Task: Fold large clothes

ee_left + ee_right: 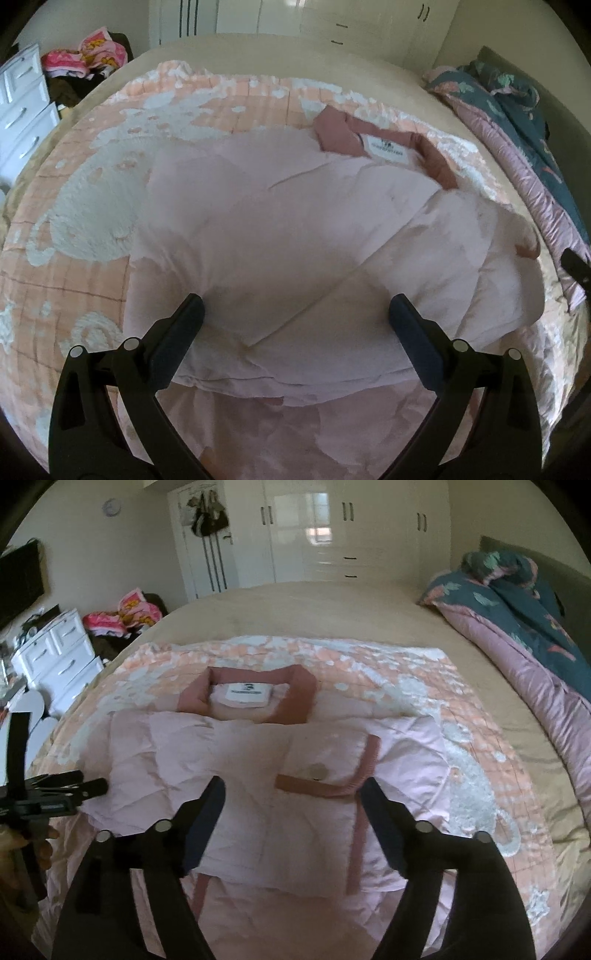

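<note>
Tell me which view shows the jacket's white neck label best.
The right wrist view: the white neck label faces the camera squarely, framed by the dusty-pink collar. The left wrist view shows the label smaller, tilted, near the picture's upper right.

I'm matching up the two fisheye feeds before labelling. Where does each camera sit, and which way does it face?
Left wrist: on the left gripper, angled down over the pink jacket; its own open fingers show.
Right wrist: on the right gripper, facing across the bed toward the wardrobe; its open fingers and the left gripper at the left edge show.
Shared: jacket, its white label, the patterned blanket.
</note>
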